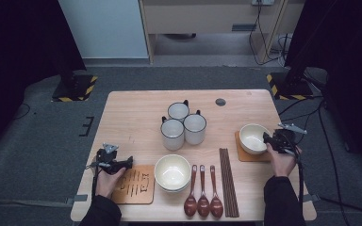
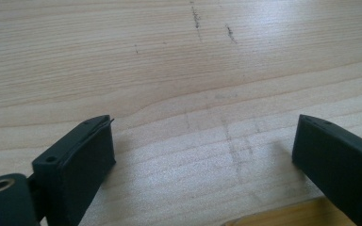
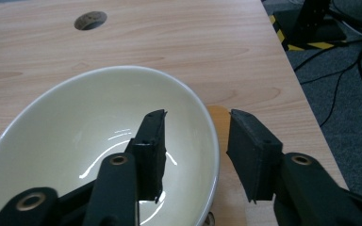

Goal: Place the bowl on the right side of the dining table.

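Nearest me, along the table's [image 1: 132,108] front edge, my left hand [image 1: 107,181] rests at the empty mat [image 1: 134,184], with the left gripper [image 1: 125,164] lying low over the mat's far-left corner. In the left gripper view its jaws stand wide apart with bare wood between them and nothing held (a corner of the mat just peeks in at the bottom edge).

Right of that mat sit the stacked bowls [image 1: 172,172], then three spoons [image 1: 202,203] side by side with their bowls toward me, then the chopsticks [image 1: 228,181] lying lengthwise.

A little further out on the right, my right hand [image 1: 281,161] holds the right gripper [image 1: 267,138] at the near-right rim of the bowl [image 1: 251,137], which sits on the right mat [image 1: 243,154]. In the right gripper view [image 3: 195,127] the jaws straddle that rim: one jaw is inside the bowl [image 3: 89,132], the other outside over the mat [image 3: 219,117], and there is a clear gap on each side of the rim. So the jaws are parted about halfway and not pressing on the bowl.

Beyond, mid-table, three mugs [image 1: 184,125] stand clustered and touching. Furthest off is the round cable hole [image 1: 220,101] near the table's back edge.
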`<state>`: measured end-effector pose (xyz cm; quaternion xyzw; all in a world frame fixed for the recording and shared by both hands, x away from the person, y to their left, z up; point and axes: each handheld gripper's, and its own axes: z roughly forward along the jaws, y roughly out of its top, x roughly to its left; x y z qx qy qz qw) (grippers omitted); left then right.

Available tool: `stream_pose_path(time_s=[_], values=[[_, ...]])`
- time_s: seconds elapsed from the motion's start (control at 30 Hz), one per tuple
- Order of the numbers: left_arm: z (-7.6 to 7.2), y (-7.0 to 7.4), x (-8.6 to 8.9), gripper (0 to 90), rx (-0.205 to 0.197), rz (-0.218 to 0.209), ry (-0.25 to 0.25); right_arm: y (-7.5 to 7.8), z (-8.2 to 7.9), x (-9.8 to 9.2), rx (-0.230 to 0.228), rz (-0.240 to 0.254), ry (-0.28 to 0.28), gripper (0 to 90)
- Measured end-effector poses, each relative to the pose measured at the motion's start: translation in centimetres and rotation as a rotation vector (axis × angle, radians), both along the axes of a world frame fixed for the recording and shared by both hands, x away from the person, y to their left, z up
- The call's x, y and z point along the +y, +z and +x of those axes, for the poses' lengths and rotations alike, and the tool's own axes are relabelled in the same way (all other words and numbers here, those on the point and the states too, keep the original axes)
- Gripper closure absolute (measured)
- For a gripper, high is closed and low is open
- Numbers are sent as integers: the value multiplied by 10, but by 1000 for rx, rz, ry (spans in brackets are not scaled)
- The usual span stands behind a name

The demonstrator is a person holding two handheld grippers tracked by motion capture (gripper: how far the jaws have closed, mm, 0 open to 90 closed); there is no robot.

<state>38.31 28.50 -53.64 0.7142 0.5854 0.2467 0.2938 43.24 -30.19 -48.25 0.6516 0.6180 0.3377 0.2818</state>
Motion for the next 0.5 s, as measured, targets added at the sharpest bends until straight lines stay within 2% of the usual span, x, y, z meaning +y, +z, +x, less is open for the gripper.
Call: stream_pose_path(time_s=[0.2, 0.37, 0.5], values=[[0, 0, 1, 50, -3, -7, 1, 6, -5, 3, -52, -11, 7, 436], [-2, 1, 1, 83, -5, -11, 3, 11, -9, 4, -83, -19, 17, 386], [-4, 5, 2, 139, -14, -53, 9, 16, -12, 4, -103, -20, 27, 359]])
